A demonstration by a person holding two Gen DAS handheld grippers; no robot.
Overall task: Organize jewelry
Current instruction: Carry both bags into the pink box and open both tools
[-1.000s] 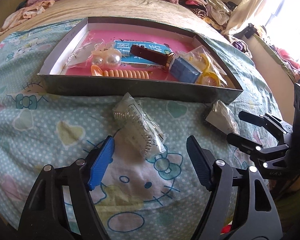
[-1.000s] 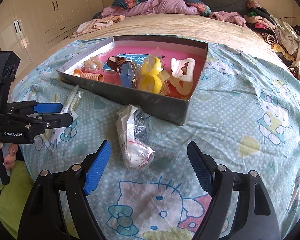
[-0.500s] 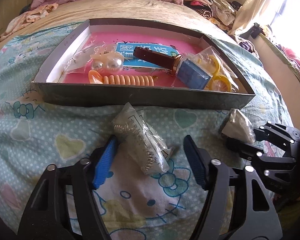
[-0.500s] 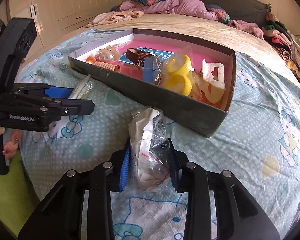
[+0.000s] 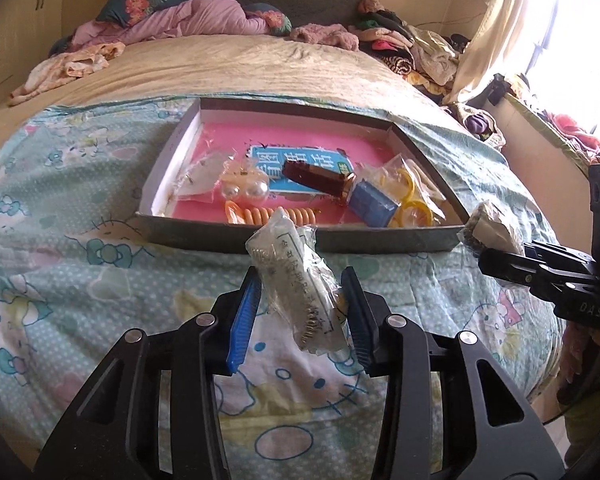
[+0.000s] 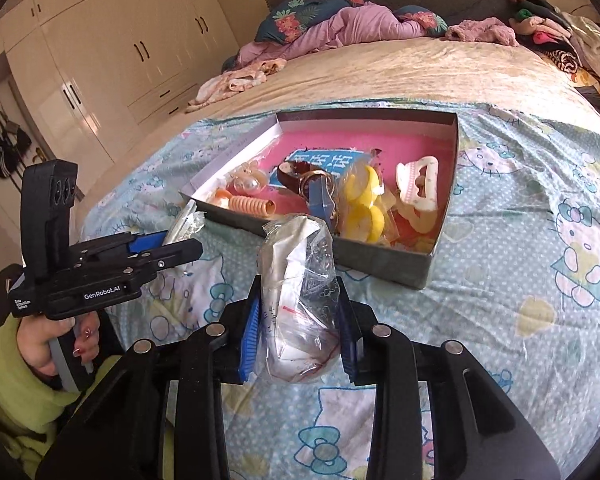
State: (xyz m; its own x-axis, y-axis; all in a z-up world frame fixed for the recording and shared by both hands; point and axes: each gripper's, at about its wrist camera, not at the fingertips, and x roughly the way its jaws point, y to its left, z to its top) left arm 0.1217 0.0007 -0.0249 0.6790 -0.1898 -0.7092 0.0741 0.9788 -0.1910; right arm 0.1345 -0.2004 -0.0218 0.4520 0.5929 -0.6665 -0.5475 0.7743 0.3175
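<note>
My left gripper (image 5: 300, 292) has its jaws closing on a clear bag with a silver chain (image 5: 296, 280), and the pads press its sides. This bag hangs off the bedspread in front of the grey tray with pink lining (image 5: 204, 236). My right gripper (image 6: 299, 300) is shut on a clear bag with a white card and dark jewelry (image 6: 300, 276), also raised, near the tray's front wall (image 6: 380, 264). Each gripper shows in the other's view: the right gripper (image 5: 500, 258) at the right edge, the left gripper (image 6: 172, 244) at the left.
The tray holds bagged pearl earrings (image 5: 244, 190), an orange coil tie (image 5: 260, 214), a brown watch (image 5: 320, 178), a blue box (image 5: 370, 202), yellow rings (image 6: 362, 208) and a white hair claw (image 6: 416, 188). Clothes pile (image 5: 400, 44) at the bed's head. A hand in a green sleeve (image 6: 56, 340) holds the left gripper.
Both grippers closed on the bags that lay on the bedspread and lifted them. The right one closed first, the left one after it.
</note>
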